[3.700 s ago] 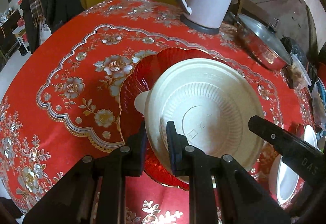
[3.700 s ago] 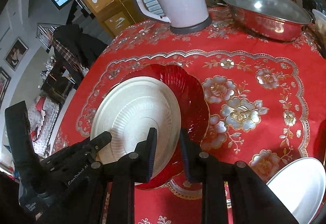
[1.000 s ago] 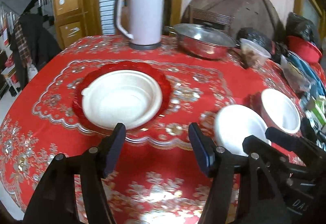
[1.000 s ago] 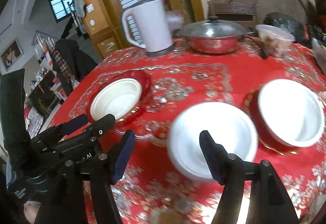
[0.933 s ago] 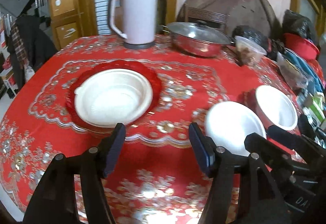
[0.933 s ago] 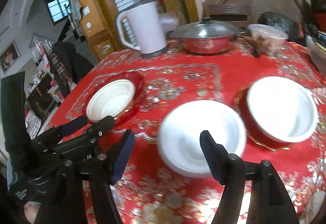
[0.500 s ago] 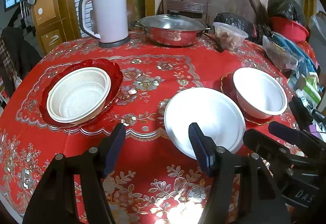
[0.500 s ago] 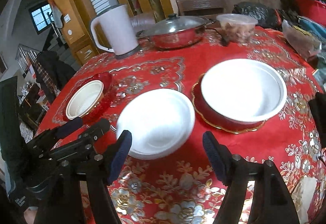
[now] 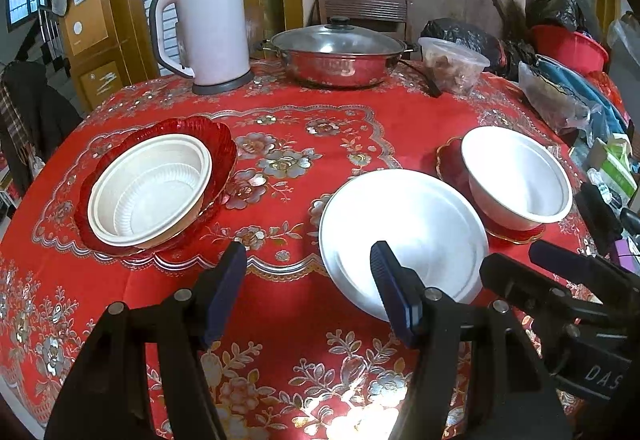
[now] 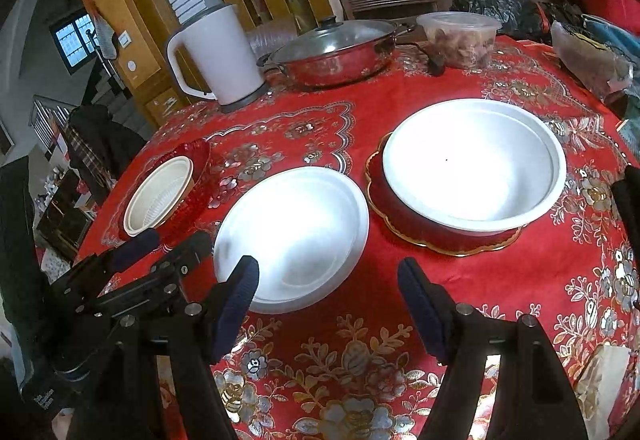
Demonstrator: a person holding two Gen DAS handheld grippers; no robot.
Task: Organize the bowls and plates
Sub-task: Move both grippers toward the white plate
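Note:
A cream bowl rests upright in a red ribbed plate at the left of the table. In the middle lies a white plate. To its right a white bowl sits on a red gold-rimmed plate. My left gripper hangs open near the table's front edge, empty. My right gripper is open too, just in front of the white plate, holding nothing.
At the back stand a white kettle, a lidded steel pot and a plastic food tub. Bags and clutter crowd the right edge. A red flowered cloth covers the round table.
Both grippers let go of the cream bowl and red plate, opened, and drew back and to the right. The white plate and white bowl have come into view.

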